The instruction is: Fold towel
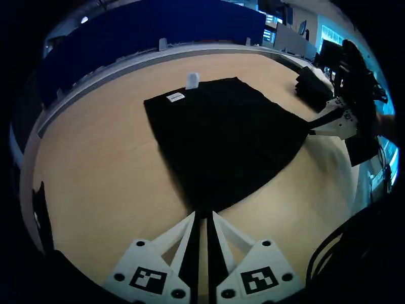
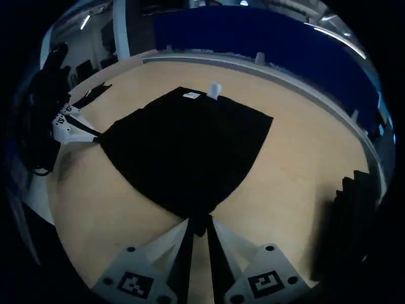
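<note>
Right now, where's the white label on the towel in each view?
Left gripper view: white label on the towel's far left corner, upper middle.
Right gripper view: white label on the towel's far corner, top centre.
Shared landmark: small white upright object on the table, just past the label.

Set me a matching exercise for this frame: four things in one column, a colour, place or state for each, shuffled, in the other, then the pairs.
1. towel
2. tag
3. partition
4. left gripper

A. blue, behind the table
B. shut on a towel corner
C. black, lying on the table
D. white, near the towel's far edge

Pairs: 1-C, 2-D, 3-A, 4-B
</note>
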The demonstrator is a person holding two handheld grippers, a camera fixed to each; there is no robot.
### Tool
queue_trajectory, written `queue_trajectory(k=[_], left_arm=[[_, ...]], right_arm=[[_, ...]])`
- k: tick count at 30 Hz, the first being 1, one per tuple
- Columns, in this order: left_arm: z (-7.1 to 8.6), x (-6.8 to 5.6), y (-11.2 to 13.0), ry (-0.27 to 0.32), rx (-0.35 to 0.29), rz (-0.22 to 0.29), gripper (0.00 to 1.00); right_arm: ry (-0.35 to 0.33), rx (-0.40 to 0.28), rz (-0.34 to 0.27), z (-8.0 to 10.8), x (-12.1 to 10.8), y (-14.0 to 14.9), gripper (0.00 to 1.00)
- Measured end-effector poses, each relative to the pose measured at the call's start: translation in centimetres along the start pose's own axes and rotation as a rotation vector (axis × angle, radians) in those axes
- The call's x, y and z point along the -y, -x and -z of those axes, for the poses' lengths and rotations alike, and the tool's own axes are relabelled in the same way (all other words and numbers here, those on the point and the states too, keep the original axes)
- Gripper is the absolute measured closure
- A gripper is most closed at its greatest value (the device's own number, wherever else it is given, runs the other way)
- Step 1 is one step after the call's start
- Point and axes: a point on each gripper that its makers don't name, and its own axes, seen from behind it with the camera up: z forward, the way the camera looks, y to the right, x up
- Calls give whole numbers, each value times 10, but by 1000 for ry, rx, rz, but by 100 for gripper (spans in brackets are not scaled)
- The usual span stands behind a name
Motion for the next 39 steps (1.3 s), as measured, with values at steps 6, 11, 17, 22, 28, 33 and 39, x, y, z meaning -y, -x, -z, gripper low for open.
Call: queue_trajectory(k=[6, 11, 17, 22, 28, 33, 39], left_arm=[[17, 3, -16, -6, -39, 47, 91], [36, 3, -31, -13, -71, 76, 92], [62, -1, -43, -20, -99, 98, 92], [82, -7, -48, -18, -110, 116, 92], [103, -13, -54, -17, -117, 140, 92], [119, -18, -59, -10, -124, 170, 92], [133, -23, -59, -3, -122, 186, 92]], right_arm=[[2, -17, 21, 13, -2, -18, 82], [4, -27, 57, 28, -1, -34, 82], [3, -34, 81, 45, 4, -52, 82], [2, -31, 96, 58, 8, -59, 82], [-2, -38, 98, 76, 14, -67, 82], [-5, -38, 94, 89, 18, -69, 82], [-19, -26, 97, 101, 24, -66, 82]])
